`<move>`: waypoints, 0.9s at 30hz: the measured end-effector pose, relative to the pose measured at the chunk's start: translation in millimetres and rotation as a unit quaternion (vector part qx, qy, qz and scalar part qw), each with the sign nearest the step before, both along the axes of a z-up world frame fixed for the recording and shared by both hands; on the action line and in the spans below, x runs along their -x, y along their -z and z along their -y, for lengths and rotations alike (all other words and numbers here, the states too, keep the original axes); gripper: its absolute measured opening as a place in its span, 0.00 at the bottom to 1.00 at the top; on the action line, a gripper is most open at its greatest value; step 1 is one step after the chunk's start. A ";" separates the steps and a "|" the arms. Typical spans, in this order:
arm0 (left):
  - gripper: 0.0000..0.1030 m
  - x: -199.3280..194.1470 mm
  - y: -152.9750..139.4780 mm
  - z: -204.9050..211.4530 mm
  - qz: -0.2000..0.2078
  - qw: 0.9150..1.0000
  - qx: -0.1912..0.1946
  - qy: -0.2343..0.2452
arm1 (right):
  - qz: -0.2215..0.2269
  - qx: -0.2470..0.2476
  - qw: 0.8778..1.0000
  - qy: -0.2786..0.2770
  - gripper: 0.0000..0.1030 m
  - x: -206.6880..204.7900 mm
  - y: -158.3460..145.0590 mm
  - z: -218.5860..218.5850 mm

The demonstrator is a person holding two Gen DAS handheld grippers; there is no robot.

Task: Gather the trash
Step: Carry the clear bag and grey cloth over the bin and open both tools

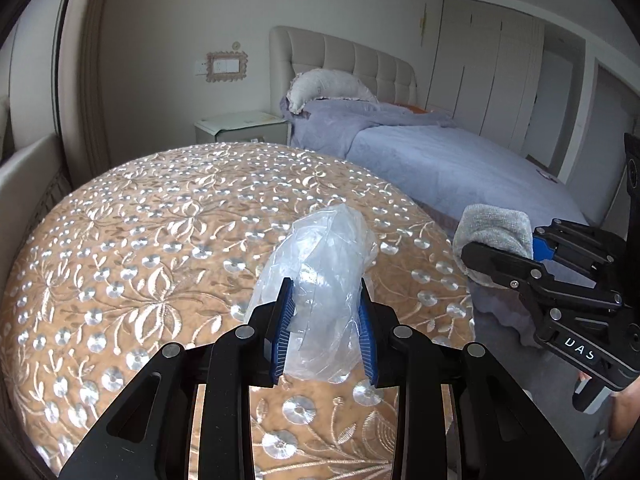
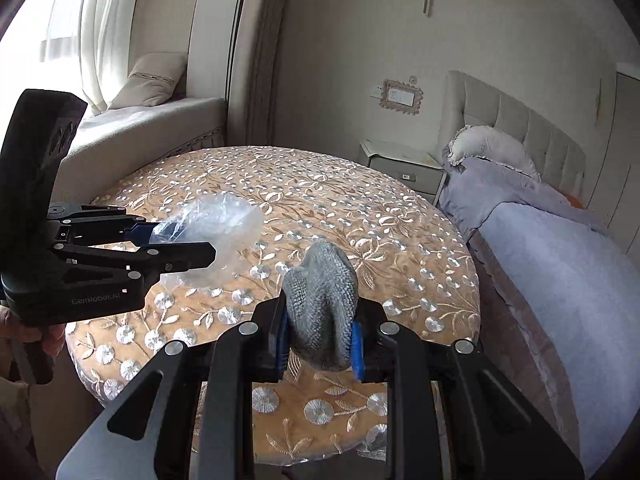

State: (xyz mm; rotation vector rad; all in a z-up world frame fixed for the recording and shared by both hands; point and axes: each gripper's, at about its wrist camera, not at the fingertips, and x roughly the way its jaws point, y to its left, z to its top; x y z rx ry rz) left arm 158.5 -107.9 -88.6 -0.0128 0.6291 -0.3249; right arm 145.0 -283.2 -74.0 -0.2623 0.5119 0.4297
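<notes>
A crumpled clear plastic bag [image 1: 320, 248] is pinched between the blue pads of my left gripper [image 1: 325, 284], which is shut on it above the round table [image 1: 140, 240]. In the right wrist view the same bag [image 2: 224, 220] sticks out of the left gripper [image 2: 180, 240] at the left. My right gripper [image 2: 320, 304] is shut on a wadded grey cloth [image 2: 320, 280], held over the table's near right part [image 2: 360, 220]. From the left wrist view, that cloth [image 1: 496, 228] and the right gripper [image 1: 492, 240] hang just off the table's right edge.
The table wears a tan cloth with silver embroidered flowers. A bed with lilac bedding [image 2: 560, 264] runs along the right, close to the table. A white nightstand [image 2: 404, 168] stands by the headboard. A window seat with a cushion [image 2: 152, 80] lies at the back left.
</notes>
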 end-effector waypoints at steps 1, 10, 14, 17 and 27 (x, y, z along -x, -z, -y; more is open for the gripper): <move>0.28 5.5 1.2 9.5 -0.001 1.000 0.002 0.009 | -0.001 -0.001 1.000 0.009 0.24 7.7 2.2 8.6; 0.28 47.8 11.0 89.7 0.004 0.997 -0.018 0.070 | -0.001 -0.023 0.996 0.084 0.24 68.5 19.1 76.3; 0.28 61.4 20.1 127.8 -0.001 0.994 -0.022 0.108 | -0.005 -0.027 0.993 0.118 0.24 92.7 28.4 102.5; 0.28 70.7 32.0 154.5 -0.011 0.990 -0.026 0.138 | -0.009 -0.024 0.989 0.146 0.24 109.5 38.5 123.8; 0.29 104.8 95.9 236.6 -0.086 0.968 -0.031 0.235 | -0.041 -0.036 0.974 0.218 0.24 148.2 77.9 182.0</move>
